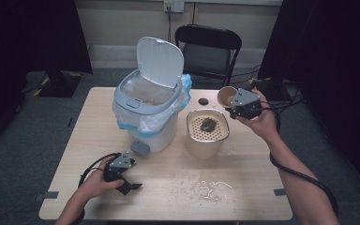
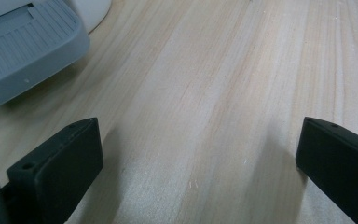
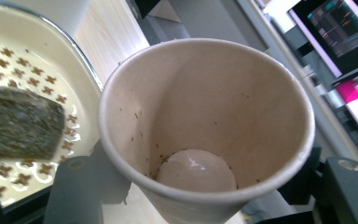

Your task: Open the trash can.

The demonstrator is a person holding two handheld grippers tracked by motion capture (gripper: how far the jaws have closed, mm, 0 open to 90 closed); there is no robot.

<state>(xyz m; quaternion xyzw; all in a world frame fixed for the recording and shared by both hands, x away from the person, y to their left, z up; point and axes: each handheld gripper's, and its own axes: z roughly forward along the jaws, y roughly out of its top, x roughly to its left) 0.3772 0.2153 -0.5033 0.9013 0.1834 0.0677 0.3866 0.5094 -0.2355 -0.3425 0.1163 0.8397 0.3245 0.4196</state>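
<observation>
right hand-held gripper point(image 1: 236, 104): clamps tilted paper cup point(image 1: 226, 96) above strainer bowl point(image 1: 207, 127), far right | left hand-held gripper point(image 1: 124, 180): jaws wide, empty, low over tabletop point(image 1: 243, 187) near left, beside open bin point(image 1: 150, 93)

White bin point(image 1: 147, 124) with grey pedal point(image 1: 140, 148), cream strainer point(image 1: 194, 140) with star-shaped holes, brown cup point(image 1: 226, 96).

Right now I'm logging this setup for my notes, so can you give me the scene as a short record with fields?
surface: wooden table
bin: white bin, lid up, bag inside
strainer bowl: cream bowl right of the bin, a dark lump on its perforated insert
right gripper: holds a paper cup, tilted beside the bowl
cup contents: specks, little else
left gripper: open, low over the table
spill: pale scraps near the front edge
</observation>
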